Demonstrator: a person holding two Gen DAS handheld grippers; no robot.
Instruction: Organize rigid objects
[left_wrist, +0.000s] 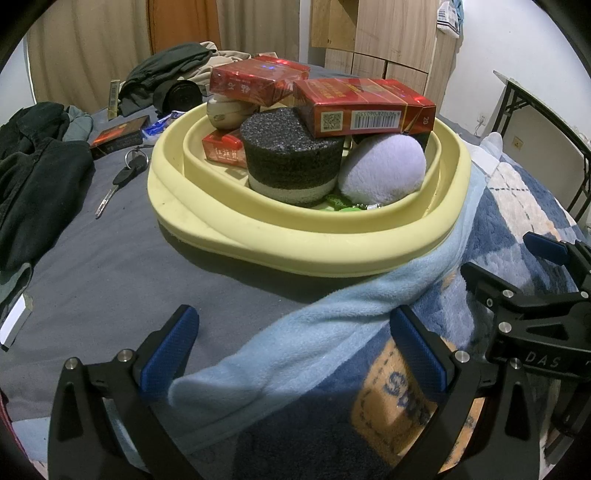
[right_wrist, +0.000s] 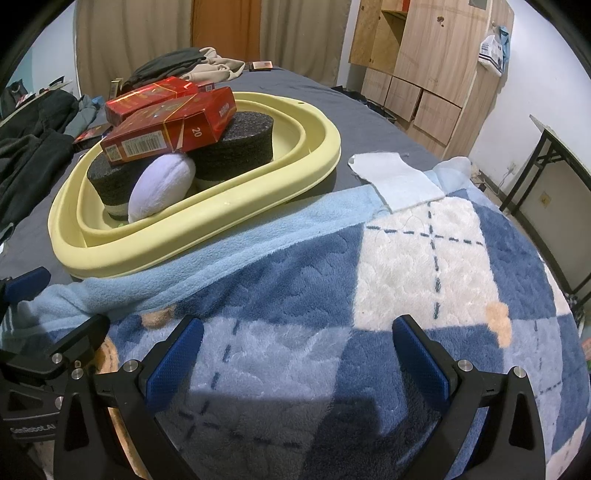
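A pale yellow basin (left_wrist: 303, 243) (right_wrist: 207, 206) sits on the bed. It holds red cigarette boxes (left_wrist: 364, 109) (right_wrist: 170, 125), a black foam cylinder (left_wrist: 291, 158) (right_wrist: 236, 140), a lavender plush ball (left_wrist: 384, 168) (right_wrist: 162, 184) and a beige round thing (left_wrist: 227, 110). My left gripper (left_wrist: 295, 347) is open and empty, low in front of the basin over a light blue towel (left_wrist: 317, 332). My right gripper (right_wrist: 297, 354) is open and empty over the checked blanket (right_wrist: 406, 258); it also shows at the right edge of the left wrist view (left_wrist: 517, 266).
A key (left_wrist: 122, 181) and a dark red box (left_wrist: 118, 136) lie on the grey sheet left of the basin. Dark clothes (left_wrist: 37, 173) are piled at the left and back. A white cloth (right_wrist: 395, 181) lies right of the basin. A wooden wardrobe (right_wrist: 424, 62) and a folding table (right_wrist: 554, 155) stand at the right.
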